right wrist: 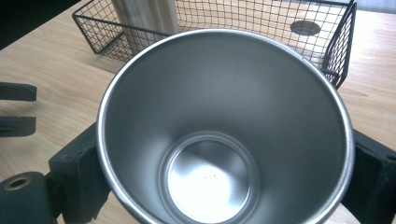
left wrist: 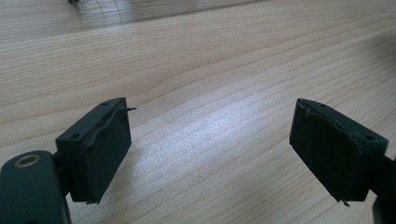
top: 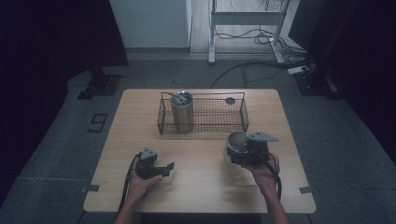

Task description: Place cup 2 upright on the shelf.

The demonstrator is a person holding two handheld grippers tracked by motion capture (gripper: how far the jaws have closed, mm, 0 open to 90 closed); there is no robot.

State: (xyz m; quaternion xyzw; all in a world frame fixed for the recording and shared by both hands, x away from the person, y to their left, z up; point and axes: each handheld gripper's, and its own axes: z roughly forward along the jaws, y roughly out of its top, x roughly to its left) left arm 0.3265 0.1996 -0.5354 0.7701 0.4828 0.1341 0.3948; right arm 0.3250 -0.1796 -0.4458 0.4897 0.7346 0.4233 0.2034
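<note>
The left gripper hovered low over the table at the near left, its jaws wide apart with only bare wood between them. Behind it, at the far middle of the table, stood a wire basket with a tall steel tumbler upright in its left end and a small dark disc near its right end.

To the right, the right gripper was clamped on a steel cup, one jaw on each side of the wall just under the rim, the cup tipped so its mouth faced the camera. It was held just in front of the basket.

The risk, as I judge it, lay in that grip: smooth tapered metal pinched by flat pads could slip or swivel, and the cup could drop or strike the basket's wire edge if carried in low.

No brand or label was readable; a faint stamp on the cup's inner base was too small to make out.
</note>
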